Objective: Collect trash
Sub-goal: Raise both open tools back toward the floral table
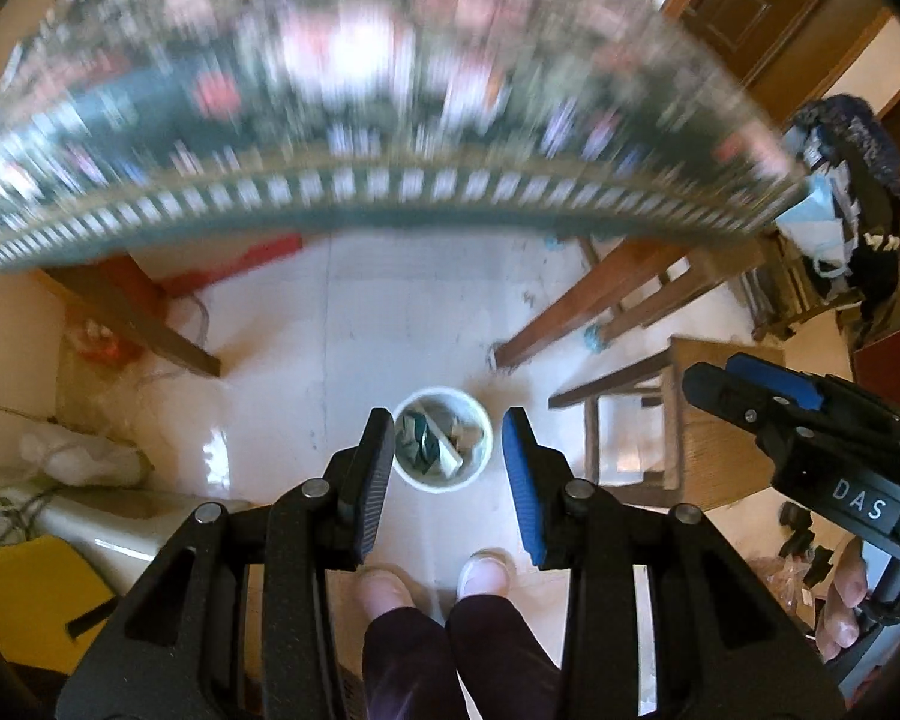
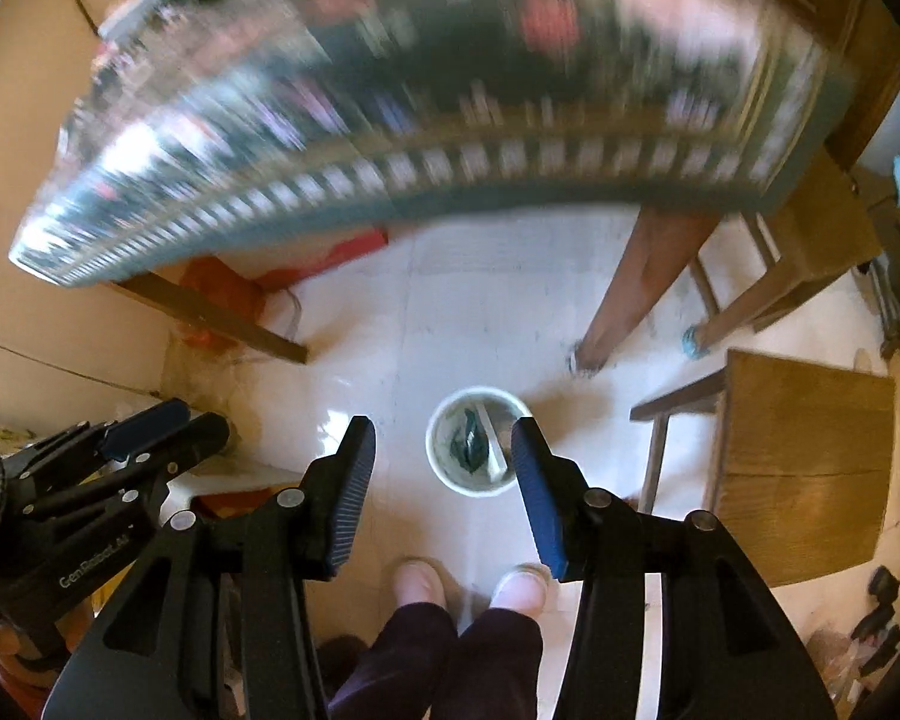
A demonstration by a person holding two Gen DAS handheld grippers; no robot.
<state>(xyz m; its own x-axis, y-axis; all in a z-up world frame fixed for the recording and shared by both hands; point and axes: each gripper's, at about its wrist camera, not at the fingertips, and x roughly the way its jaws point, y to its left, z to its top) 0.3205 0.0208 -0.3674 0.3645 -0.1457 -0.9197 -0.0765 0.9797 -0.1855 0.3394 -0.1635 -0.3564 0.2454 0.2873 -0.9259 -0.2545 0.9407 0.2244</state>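
A white round trash bin (image 1: pixel 442 447) stands on the pale tiled floor below both grippers, with green and white wrappers (image 1: pixel 435 441) inside. It also shows in the right wrist view (image 2: pixel 477 447). My left gripper (image 1: pixel 448 456) is open and empty, high above the bin. My right gripper (image 2: pixel 444 468) is open and empty, also above the bin. The right gripper appears at the right edge of the left wrist view (image 1: pixel 756 393). The left gripper appears at the left of the right wrist view (image 2: pixel 168 429).
A table with a patterned cloth (image 1: pixel 390 168) lies ahead, blurred, its wooden legs (image 1: pixel 546 330) on the floor. A wooden stool (image 2: pixel 804 462) stands right of the bin. The person's feet (image 1: pixel 480 573) are just behind the bin. Yellow and white clutter (image 1: pixel 36 588) lies left.
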